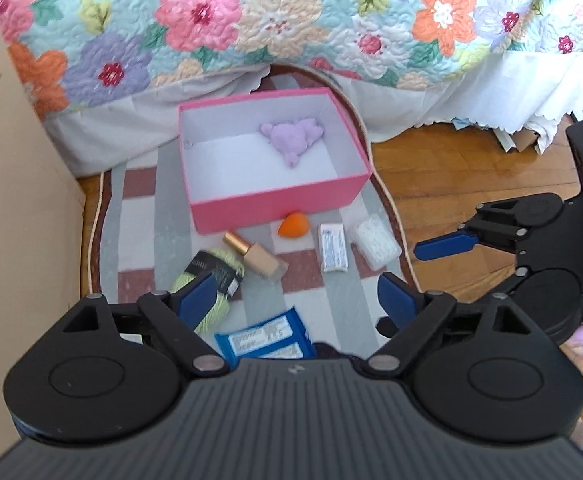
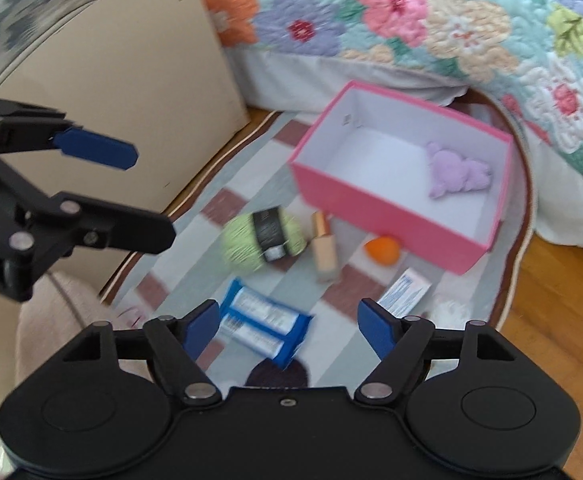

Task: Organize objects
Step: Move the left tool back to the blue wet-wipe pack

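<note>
A wooden floor [image 1: 443, 168] carries a checked rug [image 1: 139, 216] beside a bed under a floral quilt [image 1: 251, 20]. A cardboard panel [image 1: 15, 208] stands at left. At the far end of the rug sits an open pink box [image 1: 279, 204] with a lilac soft toy [image 1: 293, 136] in its far right corner. Near the box lie a green yarn ball [image 2: 263, 242], blue packets [image 2: 263, 328], a foundation bottle [image 1: 253, 256], a white packet [image 1: 333, 248], a swab pack [image 1: 375, 246] and an orange sponge [image 1: 292, 225]. The left gripper [image 1: 297, 300] and right gripper [image 2: 287, 326] hover above the rug, jaws wide apart, holding nothing. Label text is too blurred to read.
</note>
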`<action>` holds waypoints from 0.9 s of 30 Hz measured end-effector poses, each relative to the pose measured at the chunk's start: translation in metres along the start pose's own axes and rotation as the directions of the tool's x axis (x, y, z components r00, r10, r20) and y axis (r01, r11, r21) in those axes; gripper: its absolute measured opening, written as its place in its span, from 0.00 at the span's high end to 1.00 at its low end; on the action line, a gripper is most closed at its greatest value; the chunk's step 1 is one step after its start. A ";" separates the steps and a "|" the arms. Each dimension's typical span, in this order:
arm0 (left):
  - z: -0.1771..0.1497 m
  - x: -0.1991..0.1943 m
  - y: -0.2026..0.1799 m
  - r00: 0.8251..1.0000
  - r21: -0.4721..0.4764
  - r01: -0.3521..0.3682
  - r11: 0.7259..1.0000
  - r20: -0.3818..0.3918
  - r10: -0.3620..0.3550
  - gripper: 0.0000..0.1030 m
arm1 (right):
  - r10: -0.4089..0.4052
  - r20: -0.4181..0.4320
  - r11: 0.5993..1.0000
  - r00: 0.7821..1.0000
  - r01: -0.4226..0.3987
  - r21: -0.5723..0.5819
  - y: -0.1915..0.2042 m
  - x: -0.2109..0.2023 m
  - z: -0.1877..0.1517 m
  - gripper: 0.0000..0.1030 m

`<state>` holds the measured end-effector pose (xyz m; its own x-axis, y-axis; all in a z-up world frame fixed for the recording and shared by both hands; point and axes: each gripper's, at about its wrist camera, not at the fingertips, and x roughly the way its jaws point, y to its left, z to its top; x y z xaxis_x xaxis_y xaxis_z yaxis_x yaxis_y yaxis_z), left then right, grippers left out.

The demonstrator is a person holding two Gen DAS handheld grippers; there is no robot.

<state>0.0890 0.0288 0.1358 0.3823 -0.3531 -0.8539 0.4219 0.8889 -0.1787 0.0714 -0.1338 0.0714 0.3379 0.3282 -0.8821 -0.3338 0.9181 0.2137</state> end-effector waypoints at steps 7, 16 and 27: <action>-0.038 0.024 0.023 0.997 -0.058 0.039 0.998 -0.069 -0.043 0.06 | 0.139 -0.067 0.990 0.988 -0.137 0.038 0.001 0.024 -0.024 0.17; -0.060 0.088 0.054 0.989 -0.103 0.040 0.994 -0.139 -0.054 0.03 | 0.220 -0.069 0.968 0.973 -0.209 0.140 -0.021 0.089 -0.035 0.14; -0.090 0.182 0.084 0.972 -0.183 -0.028 0.983 -0.236 -0.016 0.06 | 0.230 -0.109 0.939 0.967 -0.190 0.287 -0.044 0.179 -0.054 0.15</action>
<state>0.1203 0.0655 -0.0785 0.1705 -0.2888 -0.9421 0.2538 0.9367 -0.2412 0.0990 -0.1277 -0.1190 0.1539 0.5039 -0.8500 -0.1254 0.8632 0.4890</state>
